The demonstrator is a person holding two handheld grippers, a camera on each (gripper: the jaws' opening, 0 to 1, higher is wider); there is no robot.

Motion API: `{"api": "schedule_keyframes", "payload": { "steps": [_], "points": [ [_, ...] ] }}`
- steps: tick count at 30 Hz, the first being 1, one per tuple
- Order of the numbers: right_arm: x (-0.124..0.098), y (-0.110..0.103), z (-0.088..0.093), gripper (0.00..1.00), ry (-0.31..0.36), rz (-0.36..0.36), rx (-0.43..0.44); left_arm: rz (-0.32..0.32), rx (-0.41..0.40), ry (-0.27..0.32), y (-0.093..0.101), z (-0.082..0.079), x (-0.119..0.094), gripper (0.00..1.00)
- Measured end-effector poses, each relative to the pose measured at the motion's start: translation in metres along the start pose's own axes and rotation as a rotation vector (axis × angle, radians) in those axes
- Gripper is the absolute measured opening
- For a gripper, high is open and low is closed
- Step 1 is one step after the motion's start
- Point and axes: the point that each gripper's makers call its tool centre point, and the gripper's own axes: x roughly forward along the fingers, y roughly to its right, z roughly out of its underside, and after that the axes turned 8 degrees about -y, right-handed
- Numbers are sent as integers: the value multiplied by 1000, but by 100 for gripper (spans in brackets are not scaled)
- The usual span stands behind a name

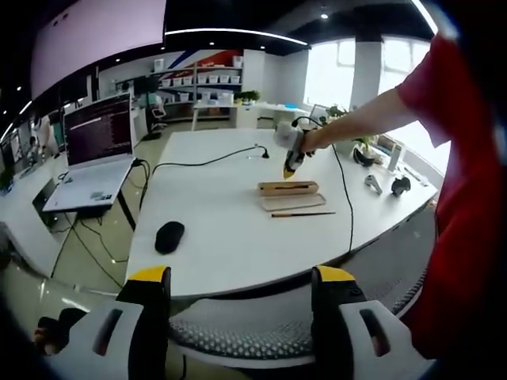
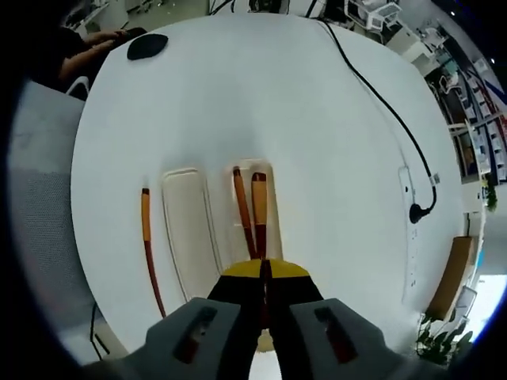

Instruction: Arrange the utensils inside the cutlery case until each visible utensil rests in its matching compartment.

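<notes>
Right fingers (image 2: 264, 269) look clenched: yellow tips pressed together with only a thin line between them, directly above the near end of the cutlery case (image 2: 255, 226). Two brown chopsticks (image 2: 250, 212) lie lengthwise in that case, and their near ends run under the tips. Can't tell whether the tips actually pinch one of them or just sit above.

Left fingers (image 1: 241, 275) are released, yellow tips wide apart with nothing between them, held off the near edge of the white counter (image 1: 214, 222), above a grey chair (image 1: 261, 332).

Right gripper view layout: case lid (image 2: 190, 229), a pale empty tray, lies just beside the case on its left, parallel to it. Another brown utensil (image 2: 148, 245), long and thin with an orange upper part, lies on the bare counter left of the lid, apart from it. Utensil type unclear.

Left gripper view: same set sits well across the counter, with the case (image 1: 287, 188) farthest, the lid (image 1: 291, 201) next, and the loose utensil (image 1: 303, 214) nearest. The right gripper (image 1: 291, 158) hangs tip-down over the case, held by a person's arm in a red sleeve (image 1: 444, 87).

Other stuff on the counter: black mouse (image 1: 169, 237) near the left edge, black cable (image 1: 206, 161) running across, laptop (image 1: 97, 150) on the adjacent desk.
</notes>
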Motion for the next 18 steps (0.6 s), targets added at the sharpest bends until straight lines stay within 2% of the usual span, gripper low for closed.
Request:
{"api": "schedule_keyframes", "payload": {
  "steps": [7,14,18],
  "points": [
    [5,8,23,0,-15,14,6,8,8,0,5,0,1,74],
    [8,6,42,0,-26,2,47,18,18,-5,10,0,3,74],
    [12,6,51,0,-18,-11,104,21,26,-5,12,-2,4,74]
  ]
}}
